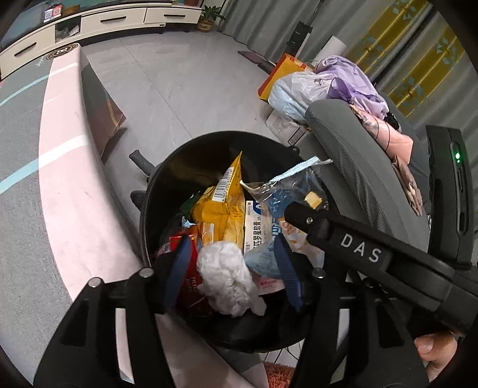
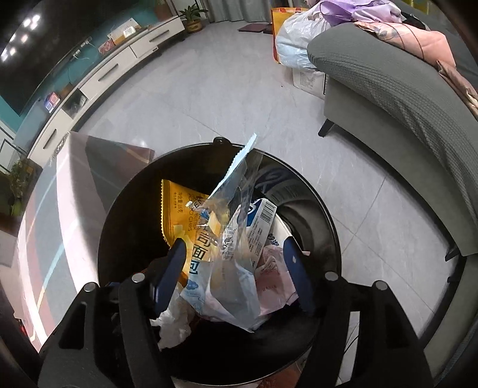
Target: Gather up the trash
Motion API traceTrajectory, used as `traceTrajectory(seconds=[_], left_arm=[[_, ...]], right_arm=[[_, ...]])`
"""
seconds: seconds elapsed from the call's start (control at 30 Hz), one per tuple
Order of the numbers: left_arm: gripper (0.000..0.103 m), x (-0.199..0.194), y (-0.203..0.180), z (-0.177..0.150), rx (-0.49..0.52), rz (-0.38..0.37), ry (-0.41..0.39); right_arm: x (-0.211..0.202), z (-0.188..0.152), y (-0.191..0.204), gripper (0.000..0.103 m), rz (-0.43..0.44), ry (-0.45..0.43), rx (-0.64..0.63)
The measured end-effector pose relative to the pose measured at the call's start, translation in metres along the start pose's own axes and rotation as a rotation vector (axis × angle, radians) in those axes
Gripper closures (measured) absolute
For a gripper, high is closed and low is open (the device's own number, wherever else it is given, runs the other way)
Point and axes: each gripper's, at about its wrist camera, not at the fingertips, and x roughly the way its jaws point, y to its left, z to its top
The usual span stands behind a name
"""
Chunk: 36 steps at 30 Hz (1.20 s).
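A home living room, seen from over a bin.

Grey sofa (image 2: pixel 397 89) on the right with clothes (image 1: pixel 352 80) heaped on it, a long white TV cabinet (image 2: pixel 119 64) under a dark screen (image 2: pixel 38 44), a potted plant (image 2: pixel 192 18) in the corner, curtains (image 1: pixel 263 24), pale floor tiles (image 2: pixel 224 98), a rug (image 1: pixel 56 179).

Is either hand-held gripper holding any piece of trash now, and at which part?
Nothing is held. The left hand-held gripper stands open around the crumpled white tissue; the right hand-held gripper is open around the clear plastic wrapper.
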Motion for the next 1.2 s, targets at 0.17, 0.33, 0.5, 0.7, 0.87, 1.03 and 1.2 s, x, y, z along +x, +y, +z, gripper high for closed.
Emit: traceTrajectory(seconds=[0.17,0.33,0.5,0.7,0.87,1.03,1.2], left_arm=[[0.021,-0.017,-0.003,-0.001,0.015,-0.001,-0.041],[0.01,-0.043,-0.007,-0.005,0.036,0.016,-0.098],[0.004,-0.076,-0.012,-0.01,0.056,0.051,-0.183],[0.003,-0.111,-0.017,-0.015,0.069,0.103,-0.269],[0.003,-0.132,-0.021,-0.021,0.067,0.131,-0.299],[0.003,-0.147,-0.025,-0.028,0.076,0.142,-0.331],[0.003,-0.149,-0.025,-0.033,0.065,0.115,-0.306]], right_arm=[[-0.015,0.001,-0.002,0.025,0.015,-0.053,0.01],[-0.039,-0.001,-0.007,0.014,0.052,-0.137,0.023],[-0.074,-0.006,-0.012,0.003,0.044,-0.274,0.037],[-0.105,-0.014,-0.015,0.003,0.073,-0.365,0.019],[-0.122,-0.022,-0.015,0.003,0.03,-0.409,0.02],[-0.13,-0.024,-0.018,0.003,0.017,-0.436,0.031],[-0.133,-0.027,-0.018,0.003,-0.017,-0.448,0.031]])
